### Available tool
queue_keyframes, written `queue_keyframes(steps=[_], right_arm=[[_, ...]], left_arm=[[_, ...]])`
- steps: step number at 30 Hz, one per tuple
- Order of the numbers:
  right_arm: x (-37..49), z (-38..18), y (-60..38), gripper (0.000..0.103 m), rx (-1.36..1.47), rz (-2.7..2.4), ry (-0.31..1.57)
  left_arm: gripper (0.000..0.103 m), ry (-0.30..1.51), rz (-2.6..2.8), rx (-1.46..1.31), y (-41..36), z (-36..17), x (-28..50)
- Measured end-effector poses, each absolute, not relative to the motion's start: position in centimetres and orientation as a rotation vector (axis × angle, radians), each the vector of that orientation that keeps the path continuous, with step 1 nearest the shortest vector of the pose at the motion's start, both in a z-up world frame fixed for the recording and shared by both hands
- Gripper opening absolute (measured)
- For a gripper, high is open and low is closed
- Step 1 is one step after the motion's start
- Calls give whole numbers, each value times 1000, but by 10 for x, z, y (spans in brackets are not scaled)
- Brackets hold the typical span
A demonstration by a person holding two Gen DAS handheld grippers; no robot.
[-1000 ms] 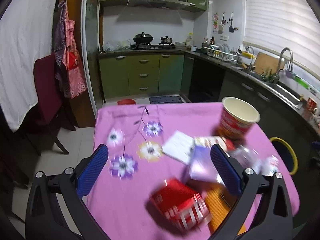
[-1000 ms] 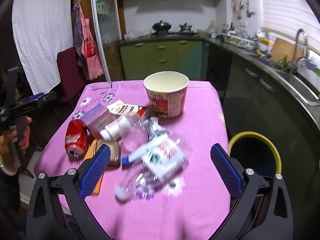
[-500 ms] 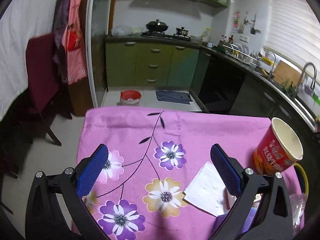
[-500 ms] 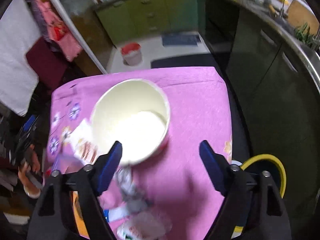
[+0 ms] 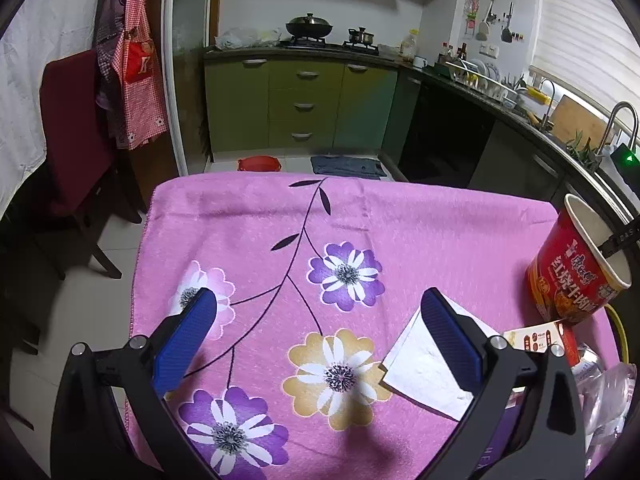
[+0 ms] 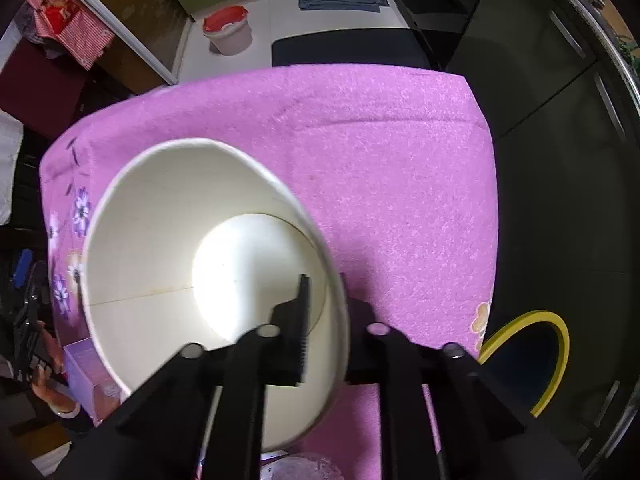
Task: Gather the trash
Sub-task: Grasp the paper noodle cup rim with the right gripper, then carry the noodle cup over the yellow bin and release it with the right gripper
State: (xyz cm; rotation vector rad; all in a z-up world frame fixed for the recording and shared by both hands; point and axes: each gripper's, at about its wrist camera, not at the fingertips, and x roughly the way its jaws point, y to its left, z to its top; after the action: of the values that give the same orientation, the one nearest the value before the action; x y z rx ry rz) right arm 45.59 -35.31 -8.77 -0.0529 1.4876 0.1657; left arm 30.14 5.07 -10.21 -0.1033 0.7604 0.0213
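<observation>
The red noodle cup (image 5: 576, 272) stands at the right side of the pink floral tablecloth (image 5: 360, 216); a black finger of the other gripper hangs over its rim. In the right wrist view my right gripper (image 6: 326, 312) is shut on the cup's rim, one finger inside the white cup (image 6: 168, 240), one outside. My left gripper (image 5: 320, 328) is open and empty above the cloth. A white paper (image 5: 420, 372), a small printed box (image 5: 536, 336) and a clear plastic bottle (image 5: 608, 392) lie near the cup.
A yellow-rimmed bin (image 6: 532, 356) stands on the floor by the table's right side. A purple box (image 6: 86, 368) lies left of the cup. A dark red chair (image 5: 76, 132) stands to the left. A red bucket (image 6: 228, 28) sits on the floor beyond the table.
My right gripper dropped over the noodle cup and closed on its rim. My left gripper stayed open and shifted slightly over the left part of the cloth.
</observation>
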Motion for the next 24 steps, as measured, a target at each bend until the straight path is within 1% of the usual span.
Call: queue_keyframes(steps=[3, 7, 11, 14, 16, 19, 24], right_arm=[[455, -84, -358, 4, -28, 175, 1469], [442, -48, -382, 4, 17, 182, 1392], [409, -6, -450, 4, 90, 108, 1312], [382, 2, -514, 4, 140, -4, 1294], [360, -5, -566, 4, 190, -105, 1295], [337, -31, -628, 4, 263, -217, 1314], [329, -97, -678, 4, 339, -301, 1366]], left_arm=[[97, 755, 21, -109, 51, -101, 301], [97, 735, 31, -121, 54, -99, 298], [97, 735, 28, -135, 55, -98, 297], [97, 724, 27, -129, 54, -95, 295], [97, 714, 25, -130, 54, -93, 292], [97, 704, 27, -137, 56, -90, 290], [97, 706, 26, -141, 57, -89, 290]])
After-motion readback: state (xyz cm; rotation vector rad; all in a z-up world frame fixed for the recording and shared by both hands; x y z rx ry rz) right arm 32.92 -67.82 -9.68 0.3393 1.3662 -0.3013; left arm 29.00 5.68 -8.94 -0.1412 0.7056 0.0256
